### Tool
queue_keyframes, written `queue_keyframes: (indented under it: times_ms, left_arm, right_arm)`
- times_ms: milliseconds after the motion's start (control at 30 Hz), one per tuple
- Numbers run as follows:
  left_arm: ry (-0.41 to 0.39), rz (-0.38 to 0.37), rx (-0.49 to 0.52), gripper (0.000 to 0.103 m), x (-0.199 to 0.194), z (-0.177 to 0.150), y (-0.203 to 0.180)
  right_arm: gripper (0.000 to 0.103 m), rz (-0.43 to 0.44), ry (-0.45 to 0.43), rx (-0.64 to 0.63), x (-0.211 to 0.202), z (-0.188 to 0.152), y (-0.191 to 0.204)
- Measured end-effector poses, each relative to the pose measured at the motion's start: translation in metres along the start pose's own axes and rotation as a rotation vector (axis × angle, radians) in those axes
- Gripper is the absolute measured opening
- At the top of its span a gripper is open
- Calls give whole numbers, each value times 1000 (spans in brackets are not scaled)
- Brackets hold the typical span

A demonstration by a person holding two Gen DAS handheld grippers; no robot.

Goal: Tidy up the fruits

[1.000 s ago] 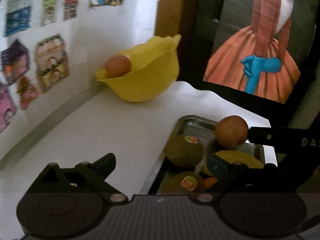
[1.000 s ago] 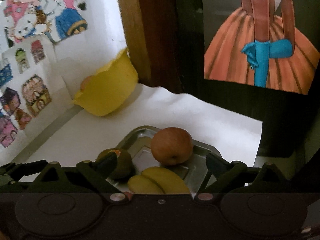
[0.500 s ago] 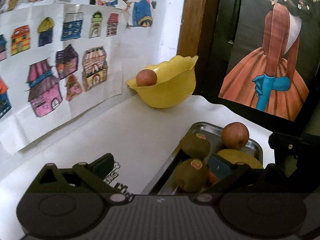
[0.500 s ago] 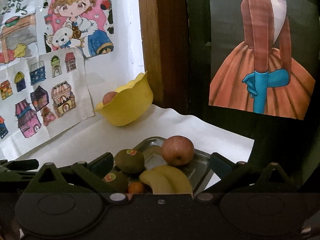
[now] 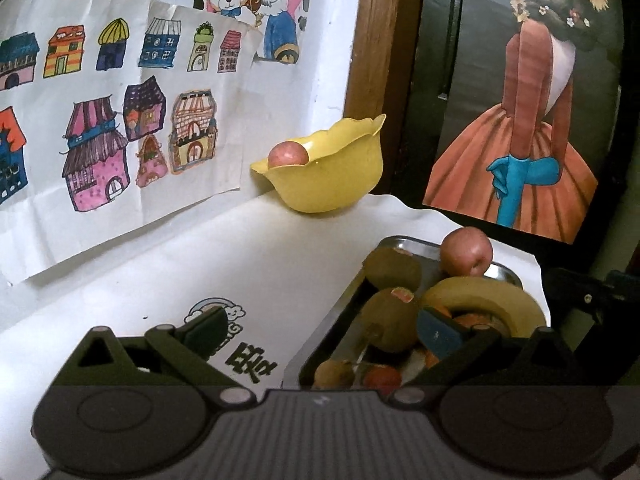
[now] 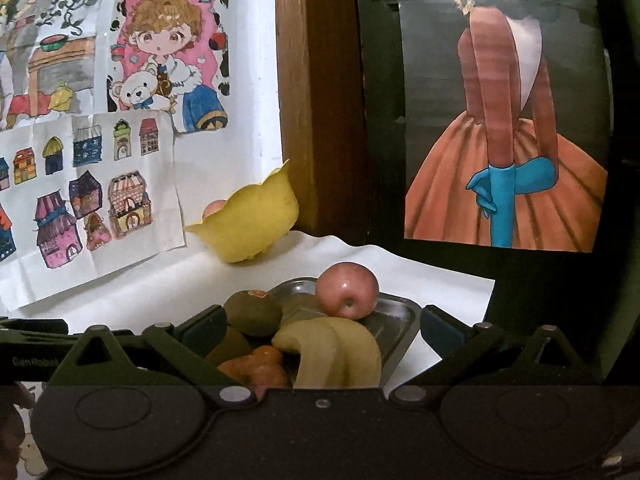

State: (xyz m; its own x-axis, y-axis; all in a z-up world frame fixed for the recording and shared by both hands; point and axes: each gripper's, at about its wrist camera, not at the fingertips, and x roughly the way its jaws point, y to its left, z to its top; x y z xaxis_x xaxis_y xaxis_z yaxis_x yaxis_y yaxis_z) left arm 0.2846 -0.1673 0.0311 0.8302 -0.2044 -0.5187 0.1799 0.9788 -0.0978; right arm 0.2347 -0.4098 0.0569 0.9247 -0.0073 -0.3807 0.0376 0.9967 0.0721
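Meanwhile both tongs, left (image 5: 320, 330) and right (image 6: 320, 326), gape empty over smooth fruit in the dented steel tray (image 6: 394, 314).

both wrist views face the wall, close over the metal tray (image 5: 505, 273), probably sharing yellow bowl (image 6: 256, 224)

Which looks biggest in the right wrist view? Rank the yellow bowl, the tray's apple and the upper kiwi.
1. yellow bowl
2. apple and kiwi: look alike in size, so unranked; the bowl sits farther away.
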Motion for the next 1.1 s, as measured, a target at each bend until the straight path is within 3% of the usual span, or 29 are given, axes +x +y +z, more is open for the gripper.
queue_keyframes:
  times_ms: [333,467,667,800,933,1100]
  left_arm:
    - [-29,-31,-55,103,-20,-14,25]
    - [-54,-70,-17,103,-38,-27,26]
    - [-148,-104,5,103,-102,-56,35]
    - [-122,-129,-31,103,-148,-66,52]
    - [-168,-136,-18,103,-188,-78,61]
    - [-168,-165,-14,103,-221,-92,65]
  right_arm:
    - [102,-4,-144,-47,-36,-20,10]
    - [102,-30,-205,-85,-61,-33,21]
    - [102,-60,-245,-75,-118,-56,54]
    - [102,-59,-227,-37,-165,-60,78]
    - [102,-53,-245,-48,-210,-68,102]
    - [102,-69,-256,-39,-249,-83,118]
